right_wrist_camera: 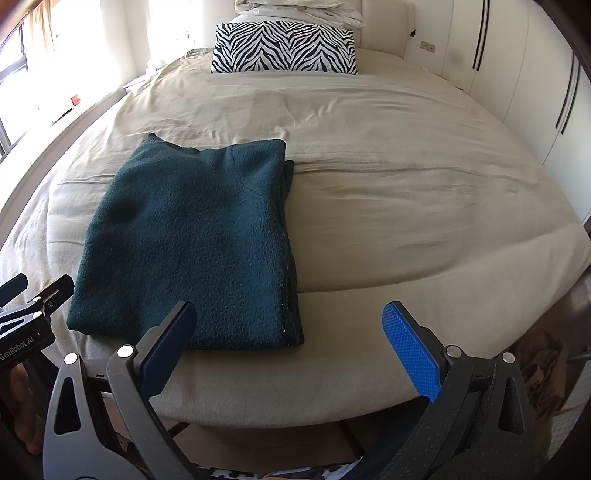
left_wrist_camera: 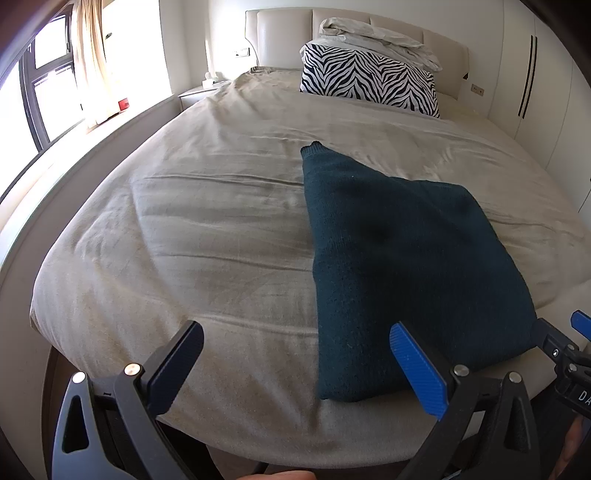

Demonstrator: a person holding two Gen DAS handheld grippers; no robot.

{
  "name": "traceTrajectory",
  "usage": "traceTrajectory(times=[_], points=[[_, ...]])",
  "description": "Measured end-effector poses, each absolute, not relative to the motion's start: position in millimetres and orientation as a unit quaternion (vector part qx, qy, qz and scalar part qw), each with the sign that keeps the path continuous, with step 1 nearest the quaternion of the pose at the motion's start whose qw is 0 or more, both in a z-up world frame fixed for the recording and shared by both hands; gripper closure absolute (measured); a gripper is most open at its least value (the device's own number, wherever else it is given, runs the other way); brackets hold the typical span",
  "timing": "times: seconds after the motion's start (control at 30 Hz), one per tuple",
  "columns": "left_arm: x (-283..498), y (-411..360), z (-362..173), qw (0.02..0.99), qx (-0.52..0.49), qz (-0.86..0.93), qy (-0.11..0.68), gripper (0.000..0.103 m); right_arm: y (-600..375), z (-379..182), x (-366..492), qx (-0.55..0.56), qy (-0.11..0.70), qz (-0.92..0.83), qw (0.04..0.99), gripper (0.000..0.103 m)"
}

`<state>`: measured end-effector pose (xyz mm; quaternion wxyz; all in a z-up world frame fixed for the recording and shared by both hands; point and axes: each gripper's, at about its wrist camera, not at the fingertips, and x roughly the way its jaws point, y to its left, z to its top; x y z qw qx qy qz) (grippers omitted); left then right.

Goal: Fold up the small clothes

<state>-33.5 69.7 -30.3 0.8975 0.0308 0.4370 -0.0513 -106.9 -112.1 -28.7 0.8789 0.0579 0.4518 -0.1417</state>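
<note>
A wide bed [right_wrist_camera: 388,177] fills both views, covered by a beige duvet [left_wrist_camera: 207,229] that is lightly creased across its width and hangs over the near edge. At the far end stands a padded cream headboard [left_wrist_camera: 280,33], and against it leans a zebra-striped pillow [right_wrist_camera: 284,46] with a crumpled pale bundle of bedding [left_wrist_camera: 373,37] lying on top of it. A row of white wardrobe doors [right_wrist_camera: 517,74] with dark vertical handles runs along one side of the bed; on the other side is a bright window [left_wrist_camera: 44,81] with a dark frame and a light curtain [left_wrist_camera: 88,59].

A dark teal fleece garment [right_wrist_camera: 192,240] lies on the duvet near the foot of the bed, folded into a thick, roughly rectangular stack. Its layered edges show along the side nearest the wardrobe, and one corner at the far end sticks out a little. Its near edge sits close to the edge of the bed.

The left tool [left_wrist_camera: 295,369] is held just off the foot of the bed with its fingers spread wide, gripping nothing; its blue-padded finger [left_wrist_camera: 417,373] overlaps the near corner of the garment in the left wrist view, though I cannot tell whether it touches. The right tool [right_wrist_camera: 291,350] is likewise spread wide and empty, its dark finger [right_wrist_camera: 166,350] in front of the garment's near edge and its blue one over bare duvet.
</note>
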Motion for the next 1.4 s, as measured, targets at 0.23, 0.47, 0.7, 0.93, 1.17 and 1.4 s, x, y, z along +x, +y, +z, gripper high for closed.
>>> traceTrajectory(times=[0.23,0.47,0.7,0.93,1.17,1.4], points=[[-33.2,68.6,-31.5,0.897,0.031,-0.051,0.438,0.0,-111.5,-29.7,-107.3,0.059,0.452,-0.142,0.879,0.0],[-33.9,68.3,-32.2,0.897,0.031,-0.051,0.438,0.0,-112.4,-33.3,-109.3,0.059,0.454,-0.141,0.878,0.0],[-33.7,68.3,-33.2,0.897,0.032,-0.051,0.438,0.0,-113.5,-33.1,-109.0,0.06,0.454,-0.14,0.878,0.0],[-33.8,68.1,-32.9,0.897,0.032,-0.051,0.438,0.0,-115.9,-35.2,-109.4,0.06,0.456,-0.139,0.877,0.0],[-34.8,68.3,-35.2,0.897,0.032,-0.052,0.439,0.0,-116.3,-34.9,-109.6,0.061,0.457,-0.139,0.877,0.0],[-35.3,69.3,-38.4,0.896,0.033,-0.053,0.44,0.0,-116.3,-35.4,-110.1,0.062,0.458,-0.138,0.876,0.0]])
